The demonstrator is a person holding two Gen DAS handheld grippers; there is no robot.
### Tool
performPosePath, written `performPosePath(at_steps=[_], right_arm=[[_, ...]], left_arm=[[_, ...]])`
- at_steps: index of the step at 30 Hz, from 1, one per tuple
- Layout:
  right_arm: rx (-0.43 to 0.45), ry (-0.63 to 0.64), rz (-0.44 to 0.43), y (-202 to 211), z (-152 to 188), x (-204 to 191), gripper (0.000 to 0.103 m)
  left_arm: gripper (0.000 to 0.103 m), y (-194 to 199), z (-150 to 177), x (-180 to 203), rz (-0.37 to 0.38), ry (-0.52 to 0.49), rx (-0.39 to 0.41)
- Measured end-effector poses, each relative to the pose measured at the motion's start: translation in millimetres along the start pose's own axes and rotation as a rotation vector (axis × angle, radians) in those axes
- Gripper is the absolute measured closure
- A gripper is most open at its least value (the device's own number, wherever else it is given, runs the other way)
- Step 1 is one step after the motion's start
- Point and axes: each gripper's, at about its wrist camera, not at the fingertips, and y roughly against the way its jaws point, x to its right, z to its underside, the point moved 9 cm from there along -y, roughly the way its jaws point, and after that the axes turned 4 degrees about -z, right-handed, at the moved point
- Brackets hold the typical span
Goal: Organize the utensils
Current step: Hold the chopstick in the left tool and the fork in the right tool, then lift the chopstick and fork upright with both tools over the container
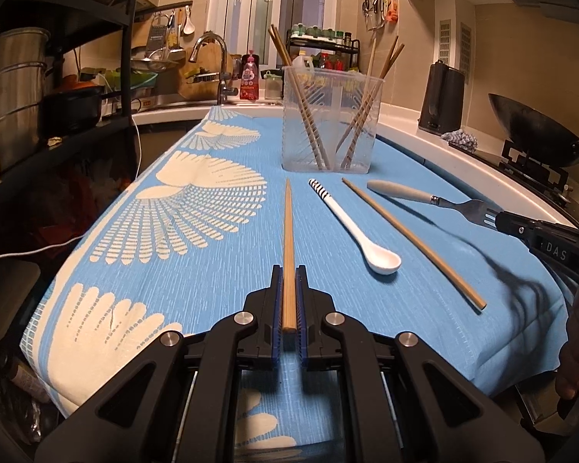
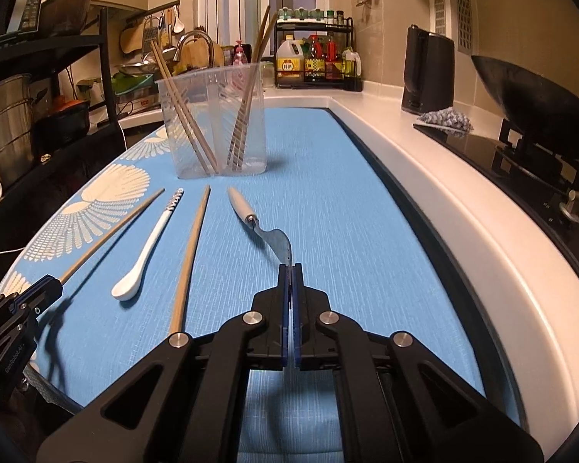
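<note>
Lying ahead of the clear holder (image 1: 330, 123) on the blue cloth (image 1: 220, 270): two chopsticks, one spoon (image 1: 353, 223), one fork (image 2: 268, 227) | holder: four chopsticks counted | cloth bare at right toward surface edge (image 2: 424, 193) | left gripper (image 1: 288, 297) jaws pinched on chopstick (image 1: 288, 247) | right gripper (image 2: 289, 270) jaws pressed on fork tines, handle raised.
</note>
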Motion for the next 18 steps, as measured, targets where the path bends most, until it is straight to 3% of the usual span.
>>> performPosePath(at_steps=[8,18], right_arm=[[0.079,0.028,0.010,31,-30,-1,0.102],[0.157,0.034,0.009,52,-73,2,0.102]], left_arm=[[0.096,21,-26,-3,0.000,0.008,0.065],[0.096,41,-84,-8,-0.001,-0.009,0.167]])
